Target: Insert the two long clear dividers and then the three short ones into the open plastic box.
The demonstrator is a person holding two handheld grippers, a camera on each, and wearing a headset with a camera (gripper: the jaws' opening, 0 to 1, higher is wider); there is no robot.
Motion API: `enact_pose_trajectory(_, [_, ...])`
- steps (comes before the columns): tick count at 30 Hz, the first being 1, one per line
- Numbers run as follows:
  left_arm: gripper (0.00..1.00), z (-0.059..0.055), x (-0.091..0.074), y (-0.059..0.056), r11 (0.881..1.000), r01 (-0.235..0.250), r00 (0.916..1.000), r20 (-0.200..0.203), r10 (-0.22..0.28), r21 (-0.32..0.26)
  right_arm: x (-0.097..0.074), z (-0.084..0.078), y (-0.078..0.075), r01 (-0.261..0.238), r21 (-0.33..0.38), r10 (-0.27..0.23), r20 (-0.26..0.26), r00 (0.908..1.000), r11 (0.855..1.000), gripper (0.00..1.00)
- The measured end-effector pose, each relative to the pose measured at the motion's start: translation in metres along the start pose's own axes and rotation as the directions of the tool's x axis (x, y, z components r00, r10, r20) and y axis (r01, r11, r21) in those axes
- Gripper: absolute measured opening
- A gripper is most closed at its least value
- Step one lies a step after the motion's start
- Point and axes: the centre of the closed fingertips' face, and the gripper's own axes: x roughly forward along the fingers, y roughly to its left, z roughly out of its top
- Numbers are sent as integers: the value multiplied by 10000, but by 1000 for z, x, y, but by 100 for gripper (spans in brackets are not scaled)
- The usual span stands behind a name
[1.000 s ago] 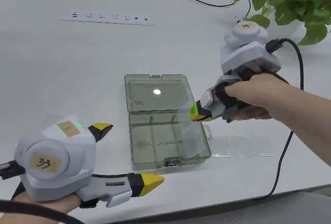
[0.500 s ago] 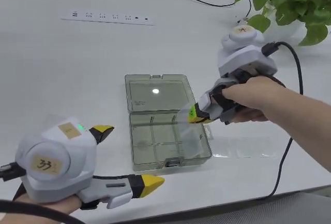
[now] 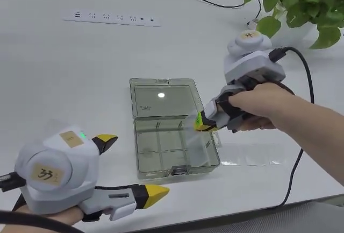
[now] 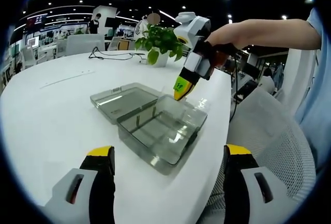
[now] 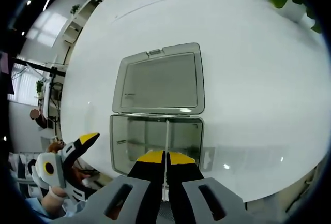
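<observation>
Lying open, plastic box (image 3: 157, 152) rests on white office table (image 3: 64, 71).

Lower left in the head view, the left hand-held gripper (image 3: 130, 166) has a rounded white body, a tan sticker (image 3: 47, 172) marked 33, a green light (image 3: 82, 134) and black jaws tipped yellow. The right hand-held gripper (image 3: 200, 123), right of centre, looks alike, with a black cable (image 3: 291, 184).

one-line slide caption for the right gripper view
Right gripper, shut on a clear divider, holds it edge-on over the open plastic box.
</observation>
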Motion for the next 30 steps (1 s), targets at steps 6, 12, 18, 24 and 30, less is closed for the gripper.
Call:
enact_pose_trajectory(6, [87,0,1,-1,10000,16,10000,-8,-16,-33,3,2,-2,41,-47,-41,-27,10000,10000,1])
enact_pose_trajectory(12, [86,-2,0,-2,9999,52,10000,-19,-52,-98,5,4,-2,111,-108,-111,-52,9999,9999,1])
enact_pose_trajectory(18, [86,-2,0,-2,9999,57,10000,-28,-58,-140,6,4,3,294,-333,-296,-35,9996,9990,2])
enact_pose_trajectory(24, [86,1,1,0,10000,54,10000,-33,-54,-75,11,5,11,873,-1237,-890,-86,9960,9885,2])
enact_pose_trajectory(30, [85,1,1,2,10000,39,10000,-65,-39,-81,19,8,6,1007,-1456,-1030,-88,9946,9842,2])
